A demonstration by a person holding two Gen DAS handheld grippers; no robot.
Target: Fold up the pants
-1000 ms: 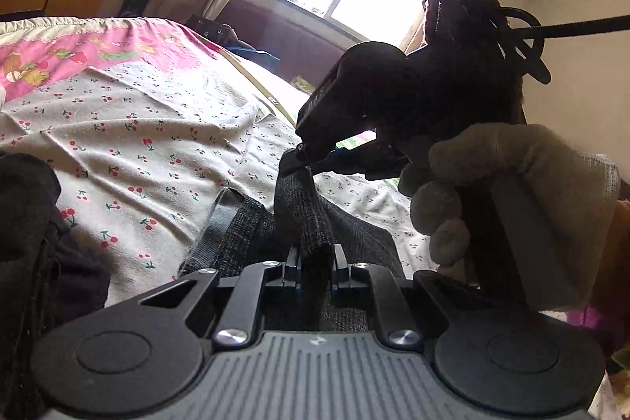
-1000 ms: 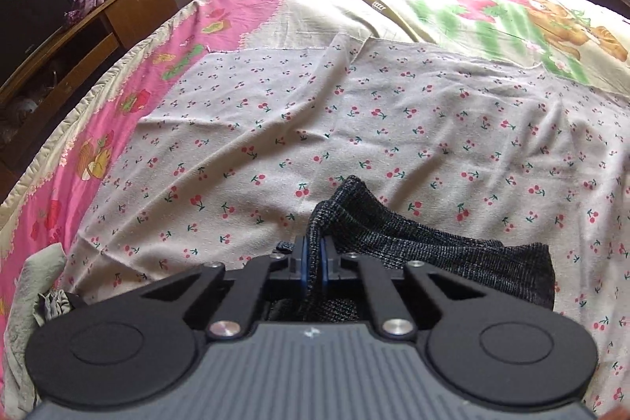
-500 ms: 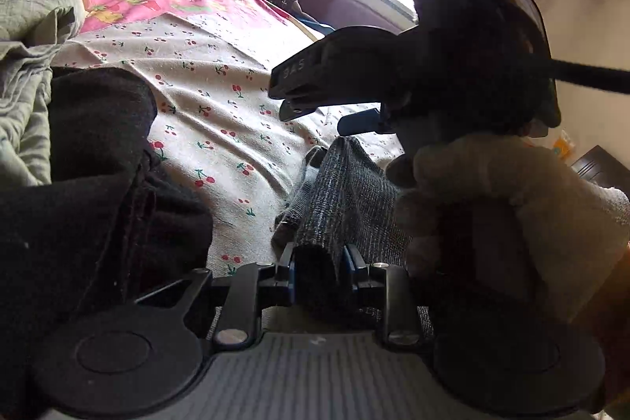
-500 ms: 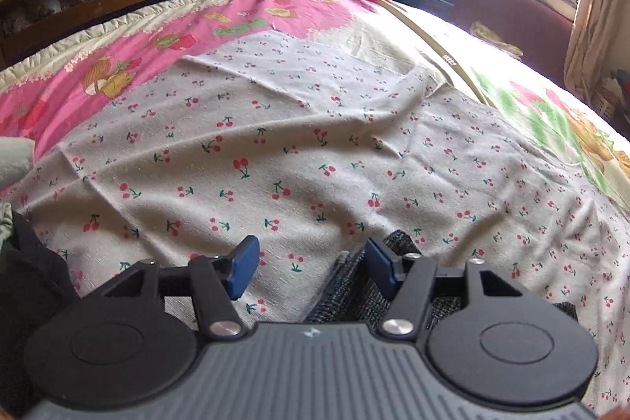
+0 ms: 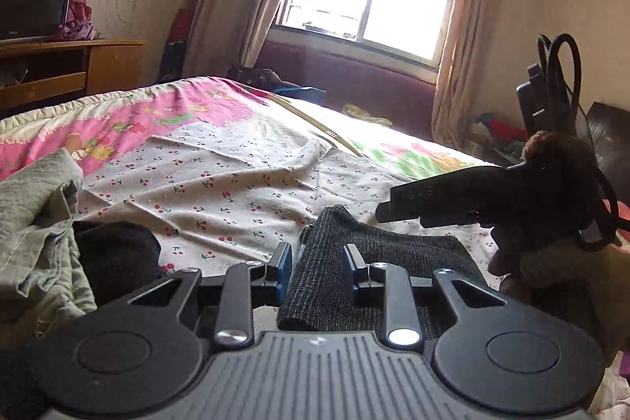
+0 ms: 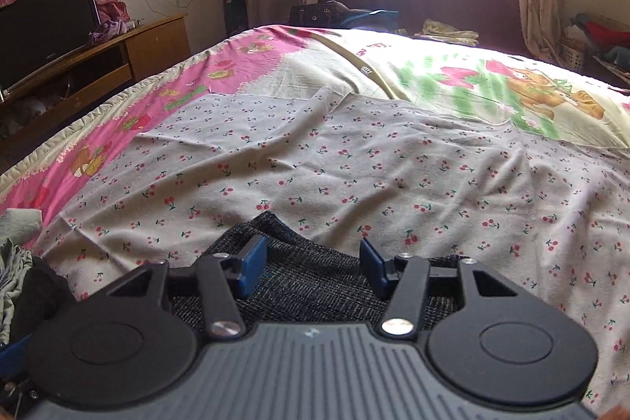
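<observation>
Dark tweed pants [image 6: 315, 286]: folded, flat on cherry-print sheet [image 6: 354, 164]. Right gripper [image 6: 313, 266]: just opened, empty above them. Left gripper [image 5: 318, 262]: parted, loosely straddling a fold.

Pants [image 6: 315, 286] lie on the bedsheet [image 6: 354, 164], clothes pile [image 5: 35, 223] left.

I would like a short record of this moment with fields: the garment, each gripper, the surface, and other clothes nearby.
garment: dark grey knit pants, folded, lying on the bed
left gripper: jaws have just been opening; a fold of the pants sits between the pads, grip looks loosened
right gripper: open, jaws have just been opening; the pants lie below, not pinched
surface: cherry-print sheet over a cartoon bedspread
other clothes: pale green garment and black garment, at the left
</observation>
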